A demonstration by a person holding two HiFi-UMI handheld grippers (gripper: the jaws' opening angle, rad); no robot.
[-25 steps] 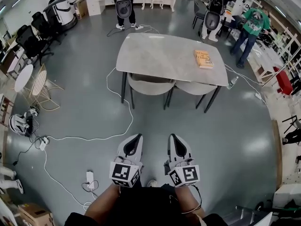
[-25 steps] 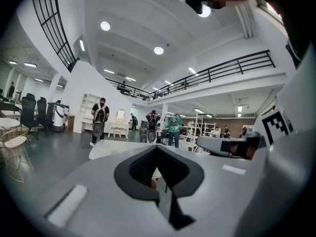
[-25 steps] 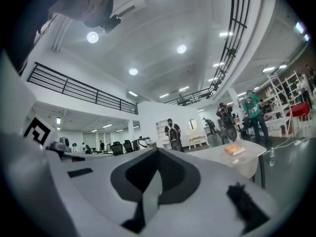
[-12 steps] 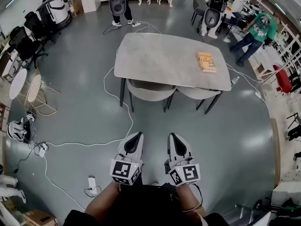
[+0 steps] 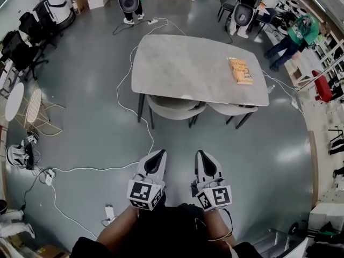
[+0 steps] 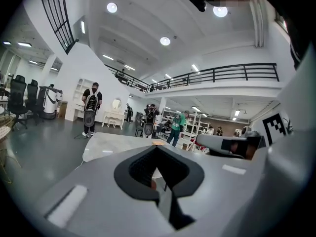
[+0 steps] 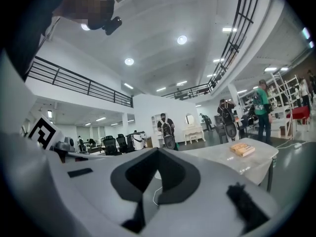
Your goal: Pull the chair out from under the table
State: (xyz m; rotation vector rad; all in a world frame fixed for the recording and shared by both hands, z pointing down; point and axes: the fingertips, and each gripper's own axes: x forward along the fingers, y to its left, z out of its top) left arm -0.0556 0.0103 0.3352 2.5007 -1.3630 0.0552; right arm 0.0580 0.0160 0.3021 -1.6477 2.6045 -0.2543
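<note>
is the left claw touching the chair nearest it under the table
Apart. The head view shows a broad stretch of grey floor between the shut left claw and the chair, which sits tucked under the table.

The left gripper point(image 5: 159, 155) and right gripper point(image 5: 200, 155) have matt pale-grey plastic shells with dark matt insets. Ahead of them the table point(image 5: 188, 69) top looks like pale stone, smooth with a soft sheen. The chairs point(image 5: 173, 107) under it show pale matt shells. The floor point(image 5: 91, 122) around the grippers is grey and glossy
</note>
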